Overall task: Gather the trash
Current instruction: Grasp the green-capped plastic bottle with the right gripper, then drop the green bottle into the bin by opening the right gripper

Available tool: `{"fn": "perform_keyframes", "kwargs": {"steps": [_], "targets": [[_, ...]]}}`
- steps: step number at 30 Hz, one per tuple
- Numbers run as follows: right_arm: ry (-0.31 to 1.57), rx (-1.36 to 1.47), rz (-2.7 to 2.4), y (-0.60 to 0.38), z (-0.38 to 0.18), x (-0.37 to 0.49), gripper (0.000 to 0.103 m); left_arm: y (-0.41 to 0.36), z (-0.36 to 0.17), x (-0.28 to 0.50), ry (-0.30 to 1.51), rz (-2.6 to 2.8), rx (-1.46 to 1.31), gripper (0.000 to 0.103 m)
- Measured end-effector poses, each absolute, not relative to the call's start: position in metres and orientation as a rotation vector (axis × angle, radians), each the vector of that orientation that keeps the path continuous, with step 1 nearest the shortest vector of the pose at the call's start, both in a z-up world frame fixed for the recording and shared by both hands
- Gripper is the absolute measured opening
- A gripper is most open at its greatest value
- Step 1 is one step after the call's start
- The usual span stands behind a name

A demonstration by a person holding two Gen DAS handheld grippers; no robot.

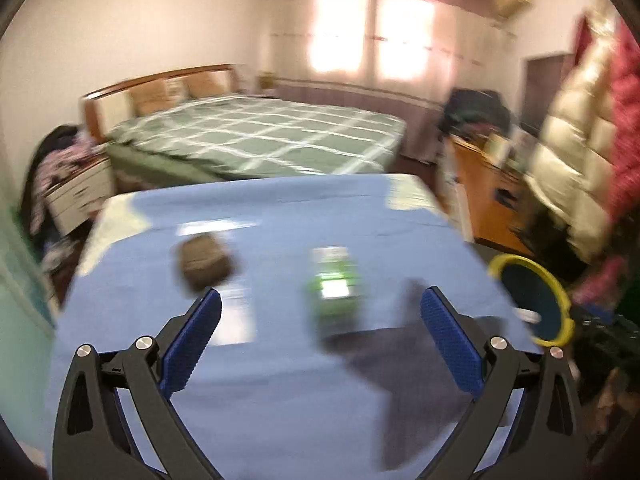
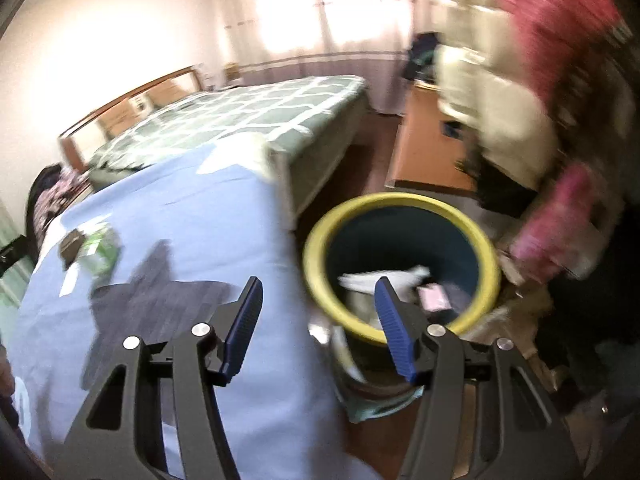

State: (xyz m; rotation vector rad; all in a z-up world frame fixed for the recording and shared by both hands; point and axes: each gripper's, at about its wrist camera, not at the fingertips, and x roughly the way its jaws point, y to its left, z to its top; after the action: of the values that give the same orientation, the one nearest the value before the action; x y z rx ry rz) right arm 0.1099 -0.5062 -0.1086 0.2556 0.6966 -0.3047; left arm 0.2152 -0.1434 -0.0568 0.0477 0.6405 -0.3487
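While both spread and empty, left hand-held gripper (image 1: 320,308) over green packet (image 1: 334,284), right hand-held gripper (image 2: 318,304) above bin (image 2: 316,248).

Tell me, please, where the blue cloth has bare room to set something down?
The near half of the cloth is bare, as is the far strip toward the bed. Its middle is crowded: a brown wad and green packet. The bin already holds trash.

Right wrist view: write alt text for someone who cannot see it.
The open, empty right gripper hangs at the edge of a table covered in blue cloth, pointing toward a yellow-rimmed bin beside it that already holds white paper. Far left on the cloth lie a green packet and a brown item. The image is blurred.
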Motion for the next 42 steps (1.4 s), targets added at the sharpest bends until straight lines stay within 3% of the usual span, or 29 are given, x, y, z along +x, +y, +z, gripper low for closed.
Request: {"fn": "perform_keyframes", "kwargs": {"steps": [8, 16, 20, 22, 23, 31, 42], "targets": [[0.681, 0.165, -0.021, -0.387, -0.095, 0.192, 0.065, -0.028, -0.095, 0.249, 0.623, -0.09, -0.028, 0.098], [0.771, 0.055, 0.01, -0.305, -0.117, 0.277, 0.071, 0.008, -0.117, 0.261, 0.654, -0.067, -0.102, 0.098], [0.877, 0.068, -0.013, -0.299, -0.147, 0.313, 0.071, -0.004, -0.115, 0.257, 0.643, -0.074, -0.083, 0.098], [0.894, 0.065, -0.026, -0.3, -0.157, 0.318, 0.057, -0.004, -0.115, 0.257, 0.647, -0.082, -0.087, 0.098], [0.91, 0.073, -0.023, -0.302, -0.162, 0.319, 0.048, -0.005, -0.116, 0.257, 0.648, -0.084, -0.088, 0.098], [0.825, 0.131, -0.064, -0.346, -0.134, 0.286, 0.048, -0.015, -0.116, 0.257, 0.653, -0.085, -0.048, 0.098], [0.746, 0.349, -0.507, -0.531, -0.134, 0.201, 0.048, -0.034, -0.119, 0.261, 0.708, -0.123, -0.016, 0.098]]}}
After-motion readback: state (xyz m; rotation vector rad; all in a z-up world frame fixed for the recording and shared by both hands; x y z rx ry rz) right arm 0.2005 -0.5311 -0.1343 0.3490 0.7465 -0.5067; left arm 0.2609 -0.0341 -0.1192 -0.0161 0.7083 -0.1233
